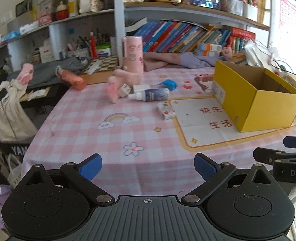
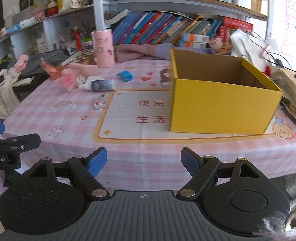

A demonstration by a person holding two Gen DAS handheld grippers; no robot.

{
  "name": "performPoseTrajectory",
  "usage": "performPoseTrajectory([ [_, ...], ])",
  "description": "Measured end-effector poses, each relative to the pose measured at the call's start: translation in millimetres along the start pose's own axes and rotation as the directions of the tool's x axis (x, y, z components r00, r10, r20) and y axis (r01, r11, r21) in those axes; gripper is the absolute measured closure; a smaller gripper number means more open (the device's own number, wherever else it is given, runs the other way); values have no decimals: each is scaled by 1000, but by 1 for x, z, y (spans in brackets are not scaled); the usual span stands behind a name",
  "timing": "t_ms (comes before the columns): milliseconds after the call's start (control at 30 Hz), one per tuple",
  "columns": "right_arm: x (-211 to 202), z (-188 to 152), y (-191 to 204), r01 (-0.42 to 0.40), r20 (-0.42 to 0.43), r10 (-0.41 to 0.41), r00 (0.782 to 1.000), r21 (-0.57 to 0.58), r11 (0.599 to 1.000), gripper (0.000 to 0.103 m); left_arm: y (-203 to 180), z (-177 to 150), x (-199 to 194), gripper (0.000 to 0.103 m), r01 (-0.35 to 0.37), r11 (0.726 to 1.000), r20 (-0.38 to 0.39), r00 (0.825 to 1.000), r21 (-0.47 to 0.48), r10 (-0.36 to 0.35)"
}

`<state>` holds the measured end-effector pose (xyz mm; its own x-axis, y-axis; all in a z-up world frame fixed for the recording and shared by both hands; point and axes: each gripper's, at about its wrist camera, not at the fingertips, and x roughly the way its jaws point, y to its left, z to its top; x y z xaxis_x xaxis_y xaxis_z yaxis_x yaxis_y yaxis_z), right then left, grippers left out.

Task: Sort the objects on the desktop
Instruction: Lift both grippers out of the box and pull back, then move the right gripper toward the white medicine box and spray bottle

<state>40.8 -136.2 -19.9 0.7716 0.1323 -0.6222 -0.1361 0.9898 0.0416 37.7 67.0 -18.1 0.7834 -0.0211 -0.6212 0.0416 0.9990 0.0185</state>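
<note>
**Both tools at near worktop edge, nothing picked yet**

Left tool [image 1: 148, 169] and right tool [image 2: 144, 161] hover wide, empty. Worktop [image 1: 77, 132] carries, largest first: yellow box [image 2: 220, 108], open, stiff card, apparently the bin, right of centre. Pink plush [image 1: 115, 86], soft; pinch the body. Spray bottle [image 1: 152, 94] lying flat, smooth, likely to roll; grip across the barrel. Small card box [image 1: 166, 110], light, beside the mat. All well ahead of both tools.

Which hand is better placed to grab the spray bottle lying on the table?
Probably the left. The left gripper is open and empty, and the spray bottle lies almost straight ahead of it. From the right gripper, also open, the bottle sits well off to the left.
</note>
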Motion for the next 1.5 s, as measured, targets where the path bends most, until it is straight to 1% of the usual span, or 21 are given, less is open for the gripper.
performPoseTrajectory([
  [300,5,2,23,-53,-18,52,998,-68,996,24,19,-6,-4,3,-31,998,-8,999,-56,31],
  [433,8,5,33,-83,-26,80,996,-103,991,24,22,-6,-7,3,-42,997,-1,999,-59,42],
  [600,9,5,40,-107,-37,103,994,-134,985,24,23,-7,-6,3,-36,997,-10,999,-63,36],
  [767,10,4,40,-108,-44,103,994,-141,984,24,21,-9,-3,3,-20,998,-34,999,-66,18],
  [1067,18,5,40,-129,-56,122,991,-142,981,24,20,-7,3,3,-7,998,-44,999,-60,5],
  [1200,26,10,41,-143,-60,136,989,-143,979,25,19,-4,8,3,-9,999,-45,999,-47,7],
  [1500,52,28,46,-162,-74,151,986,-165,973,26,26,9,30,3,-11,998,-42,999,-62,9],
])
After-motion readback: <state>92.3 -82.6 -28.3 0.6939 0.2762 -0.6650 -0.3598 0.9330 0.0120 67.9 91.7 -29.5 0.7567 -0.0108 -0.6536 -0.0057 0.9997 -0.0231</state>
